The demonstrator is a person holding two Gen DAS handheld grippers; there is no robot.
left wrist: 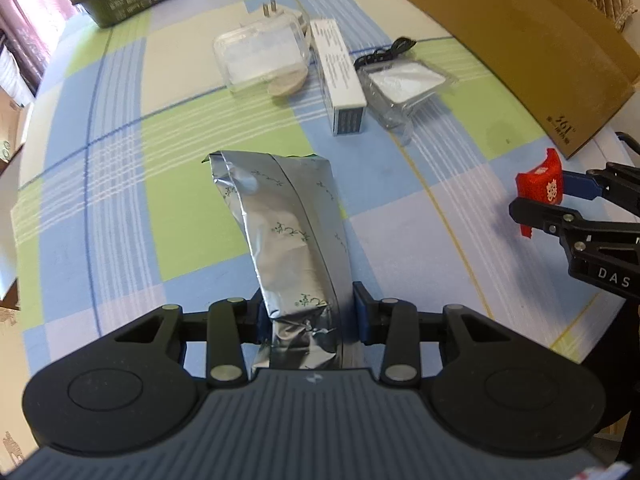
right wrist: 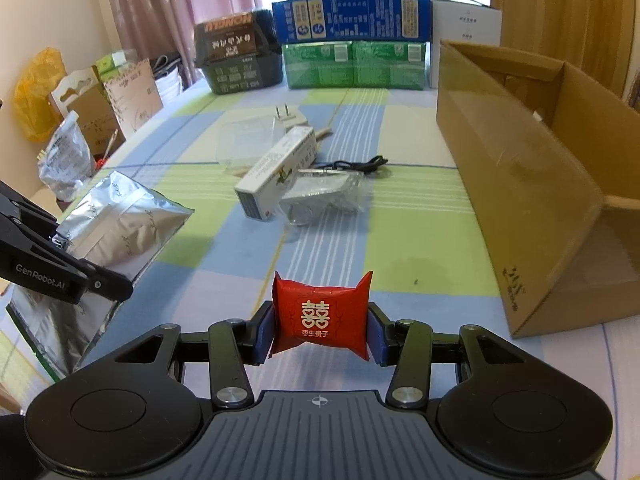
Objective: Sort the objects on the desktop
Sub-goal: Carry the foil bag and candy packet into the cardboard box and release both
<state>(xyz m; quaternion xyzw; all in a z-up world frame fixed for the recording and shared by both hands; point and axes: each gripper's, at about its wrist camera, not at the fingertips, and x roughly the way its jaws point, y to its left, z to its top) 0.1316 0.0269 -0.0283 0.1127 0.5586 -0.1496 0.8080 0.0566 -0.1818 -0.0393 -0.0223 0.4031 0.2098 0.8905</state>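
My left gripper (left wrist: 308,314) is shut on the near end of a silver foil pouch (left wrist: 280,220), which sticks out forward above the checked tablecloth (left wrist: 120,200). The same silver foil pouch (right wrist: 120,220) shows at the left of the right wrist view, pinched by the left gripper (right wrist: 60,256). My right gripper (right wrist: 320,334) is shut on a small red sachet (right wrist: 320,316) with a white double-happiness mark, its pads pressing both sides. From the left wrist view the red sachet (left wrist: 540,188) sits at the right edge in the right gripper (left wrist: 558,204).
An open cardboard box (right wrist: 532,184) stands at the right. Mid-table lie a white carton (right wrist: 276,168), a clear plastic case (right wrist: 248,140) with a plug, a bagged white item (right wrist: 324,196) and a black cable (right wrist: 360,166). Stacked packages (right wrist: 352,36) line the far edge.
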